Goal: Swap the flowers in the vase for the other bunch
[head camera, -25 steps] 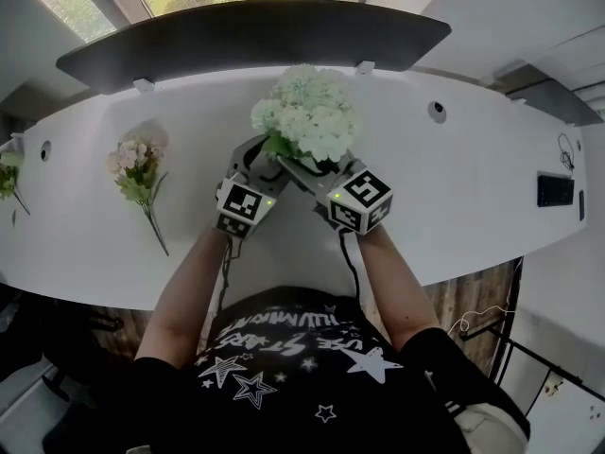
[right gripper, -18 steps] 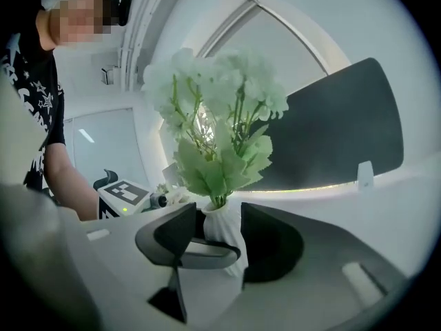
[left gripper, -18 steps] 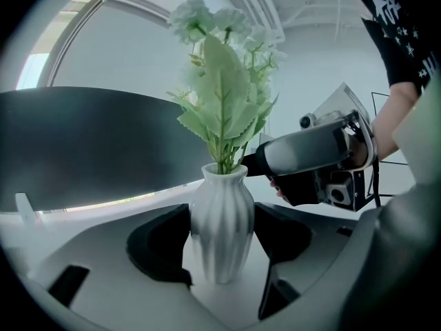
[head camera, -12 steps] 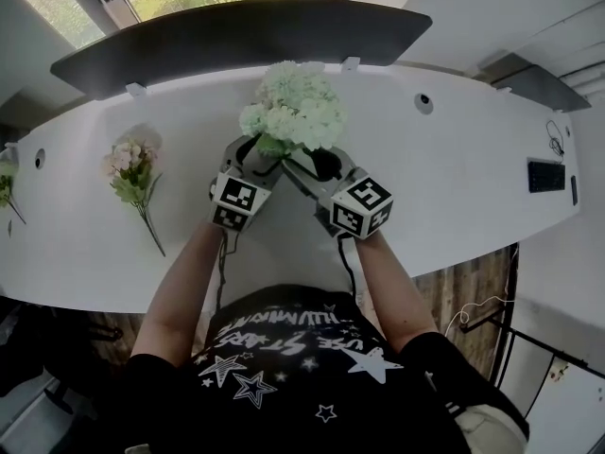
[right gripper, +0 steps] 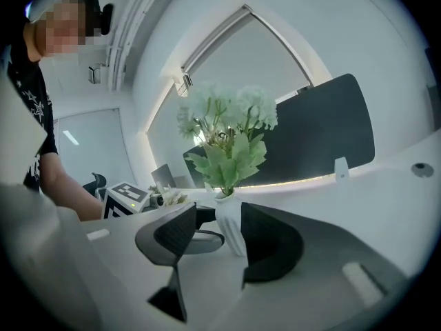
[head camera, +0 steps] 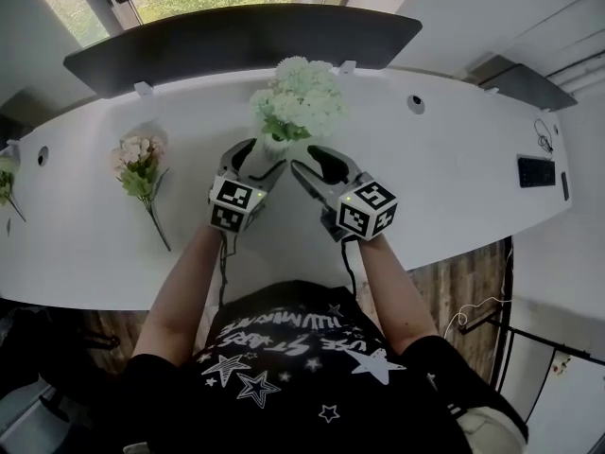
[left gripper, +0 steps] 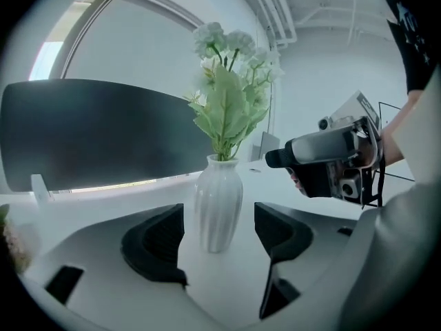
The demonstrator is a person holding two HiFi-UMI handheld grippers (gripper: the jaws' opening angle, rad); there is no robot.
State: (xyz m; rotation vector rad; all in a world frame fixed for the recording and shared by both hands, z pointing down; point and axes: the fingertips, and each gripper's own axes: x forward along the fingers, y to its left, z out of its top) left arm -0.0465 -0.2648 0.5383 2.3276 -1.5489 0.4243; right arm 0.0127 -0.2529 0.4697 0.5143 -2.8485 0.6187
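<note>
Jaws of the left gripper [head camera: 260, 159] stand well apart with nothing clamped. The white ribbed vase [left gripper: 218, 209] rises upright in the gap between its two dark pads, with a bare strip of table on each side, so neither pad touches it. The right gripper [head camera: 310, 164] is likewise part open and empty. In its own view the vase shows just beyond the gap, one flank hidden behind a pad. Both grippers point at the vase from the near side, close together, the left one nearer to it in the head view.

The vase holds the pale green and white flowers [head camera: 298, 102], whose stems and broad leaves rise from its narrow neck. It stands on the white curved table [head camera: 454, 187], towards the far edge, in front of a dark divider panel [head camera: 246, 36]. The pink bunch [head camera: 137, 164] lies flat on the table, well apart to the left of the vase, stems towards the person. Farther left, at the table's end, a few greenish flowers [head camera: 8, 178] show only in part. Far to the right, a small dark device [head camera: 529, 170] lies near the edge.
</note>
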